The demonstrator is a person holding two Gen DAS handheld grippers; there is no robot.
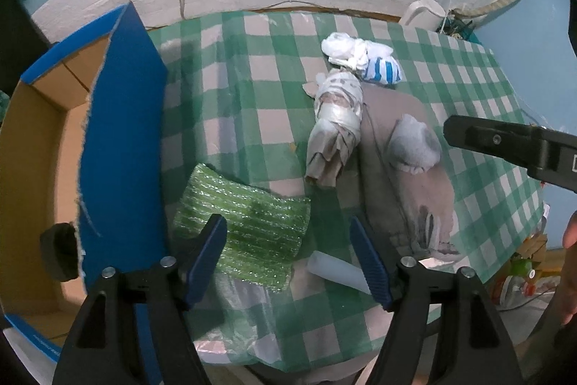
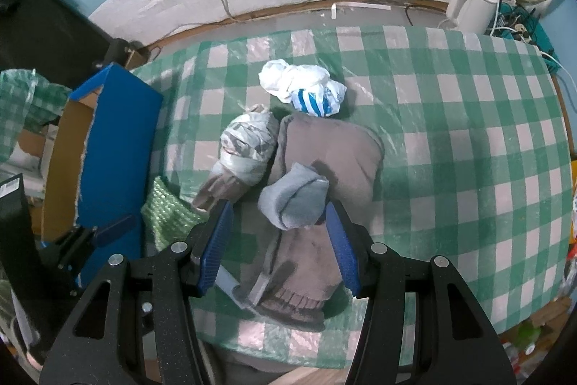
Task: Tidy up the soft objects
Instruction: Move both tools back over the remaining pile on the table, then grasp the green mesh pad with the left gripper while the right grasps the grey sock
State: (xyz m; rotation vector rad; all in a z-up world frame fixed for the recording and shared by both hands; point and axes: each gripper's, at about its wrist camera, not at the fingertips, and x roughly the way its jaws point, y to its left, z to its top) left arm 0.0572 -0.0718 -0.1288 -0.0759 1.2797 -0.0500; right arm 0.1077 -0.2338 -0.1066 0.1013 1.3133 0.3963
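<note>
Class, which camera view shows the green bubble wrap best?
The left wrist view: the green bubble wrap lies spread out, almost fully visible, behind the left gripper. The right wrist view shows only a foreshortened edge, partly hidden behind the right gripper's fingers.

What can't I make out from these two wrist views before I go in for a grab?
- Cardboard box interior: left view, its blue flap and the frame edge hide it.
- Brown fringed cloth: right view, the grey sock bundle covers its middle.
- White flat piece: left view, the left gripper's finger cuts it off.
- Green bubble wrap: right view, the right gripper partly hides it.
</note>
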